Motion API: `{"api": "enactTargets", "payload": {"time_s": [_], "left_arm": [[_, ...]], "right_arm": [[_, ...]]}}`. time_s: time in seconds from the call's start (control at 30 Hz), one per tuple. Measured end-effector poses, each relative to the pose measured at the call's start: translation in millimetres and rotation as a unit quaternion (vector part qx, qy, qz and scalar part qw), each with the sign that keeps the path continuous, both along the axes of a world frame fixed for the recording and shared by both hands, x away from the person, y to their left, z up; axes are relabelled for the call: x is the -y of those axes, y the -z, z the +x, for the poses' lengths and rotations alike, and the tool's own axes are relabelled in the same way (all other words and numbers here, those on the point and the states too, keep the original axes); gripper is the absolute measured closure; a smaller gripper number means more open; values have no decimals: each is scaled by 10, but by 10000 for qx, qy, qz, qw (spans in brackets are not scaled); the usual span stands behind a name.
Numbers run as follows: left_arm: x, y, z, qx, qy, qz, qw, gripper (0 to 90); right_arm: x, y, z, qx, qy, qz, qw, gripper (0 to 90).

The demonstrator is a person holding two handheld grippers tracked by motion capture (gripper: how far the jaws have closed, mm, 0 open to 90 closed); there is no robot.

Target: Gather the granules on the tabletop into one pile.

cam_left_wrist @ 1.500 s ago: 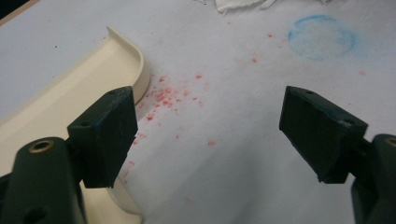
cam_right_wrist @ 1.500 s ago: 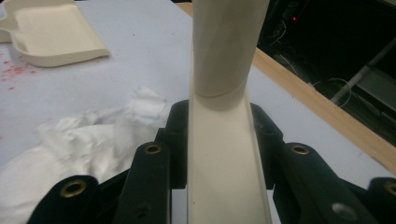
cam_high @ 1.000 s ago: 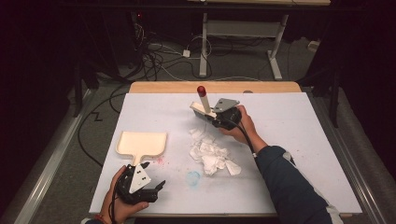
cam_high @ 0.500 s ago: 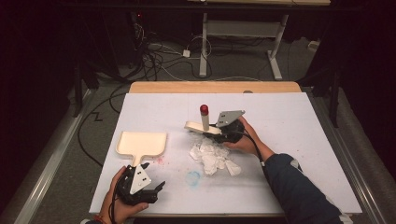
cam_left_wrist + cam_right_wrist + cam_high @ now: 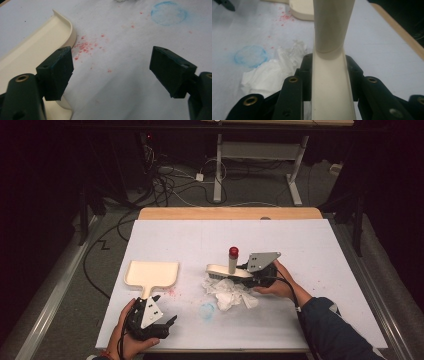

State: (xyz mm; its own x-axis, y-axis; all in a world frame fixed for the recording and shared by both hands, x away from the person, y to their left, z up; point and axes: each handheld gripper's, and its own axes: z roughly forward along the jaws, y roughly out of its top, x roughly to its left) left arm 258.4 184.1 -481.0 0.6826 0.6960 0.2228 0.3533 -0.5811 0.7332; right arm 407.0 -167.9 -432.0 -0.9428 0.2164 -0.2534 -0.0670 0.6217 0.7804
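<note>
High view: a white table top [image 5: 310, 270] is seen from above, with a person's forearms entering from the bottom edge. A cream hand brush [image 5: 229, 270] is clamped by its handle in the right gripper [image 5: 260, 272], near the table's middle. The brush's long axis is laid roughly crosswise, its head pointing toward the person's left, with the bristles set at the far edge of a heap of crumpled white tissue [image 5: 229, 292]. A cream dustpan [image 5: 151, 274] is laid flat to the left of that heap, well apart from it, its handle pointing back toward the person. The left gripper [image 5: 159, 319] is held just short of that handle, jaws spread wide and empty; in the left gripper view the dustpan's rim [image 5: 62, 27] is seen just beside one jaw. The left hand is therefore judged the nearer one to the dustpan. Red specks [image 5: 85, 46] and a faint blue ring [image 5: 207, 309] are marked on the table.
</note>
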Motion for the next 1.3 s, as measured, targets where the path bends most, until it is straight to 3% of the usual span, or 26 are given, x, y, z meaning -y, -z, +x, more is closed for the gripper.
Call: {"api": "enactTargets", "payload": {"time_s": [0.17,0.3,0.4,0.53,0.67,0.77,1.03,1.17,1.3], "left_arm": [[8,-1,-4,14,21,17,10000,186],[3,-5,-3,23,23,14,10000,186],[8,-4,-4,21,24,38,10000,186],[13,-15,-14,45,34,44,10000,186],[11,-13,-9,36,41,41,10000,186],[15,-6,-5,3,52,61,10000,186],[36,-13,2,15,80,84,9999,186],[45,-10,9,6,98,103,9999,186],[45,-10,12,7,85,109,9999,186]], "right_arm": [[129,-104,-30,-8,444,526,9976,679],[245,-228,-107,125,807,599,9949,679],[361,-307,-154,23,787,768,9939,678],[501,-418,-267,46,1028,754,9918,679],[650,-461,-403,-9,968,681,9930,678],[767,-434,-506,-250,991,750,9919,678],[897,-156,-691,-684,1135,447,9902,678],[934,-79,-753,-774,1204,303,9892,678],[994,-136,-803,-687,1301,486,9879,678]]}}
